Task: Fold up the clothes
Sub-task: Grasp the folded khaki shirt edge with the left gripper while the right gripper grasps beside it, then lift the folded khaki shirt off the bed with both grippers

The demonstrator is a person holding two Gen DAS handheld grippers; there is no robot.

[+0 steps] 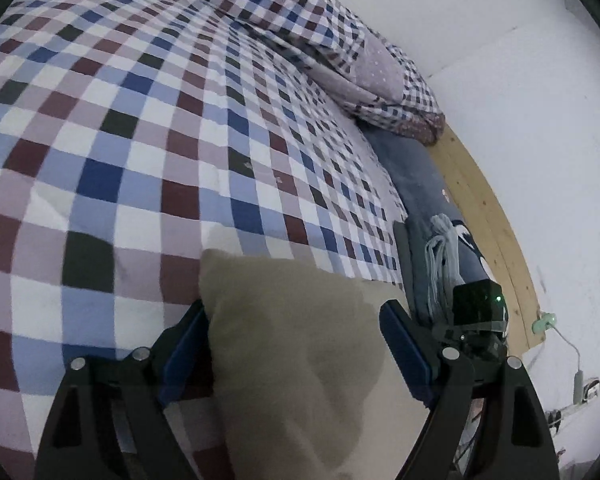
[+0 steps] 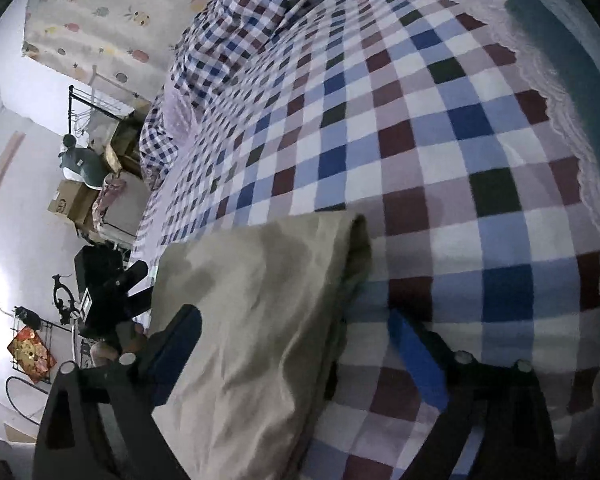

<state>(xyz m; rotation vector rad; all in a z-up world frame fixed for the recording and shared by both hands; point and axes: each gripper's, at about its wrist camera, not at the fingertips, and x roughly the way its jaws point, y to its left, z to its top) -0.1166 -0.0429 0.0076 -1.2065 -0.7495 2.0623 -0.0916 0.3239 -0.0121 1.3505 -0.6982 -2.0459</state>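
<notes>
Garment [image 1: 300, 360], beige, doubled on checked bed [image 1: 140, 140], between spread left gripper [image 1: 292, 344] and right gripper [image 2: 296, 340]; pinch matching edges, keep layers aligned.

We see a bed under a checked sheet [image 1: 148, 128]. Right of it runs a pale wooden board [image 1: 488, 216] against a white wall [image 1: 500, 20]. Beyond the sheet's left edge stand cardboard boxes [image 2: 70, 200] and a fruit-print curtain [image 2: 100, 8].

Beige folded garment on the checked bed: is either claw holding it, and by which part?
Neither: both the left claw and right claw stand open, straddling the beige folded cloth garment near its end.
</notes>
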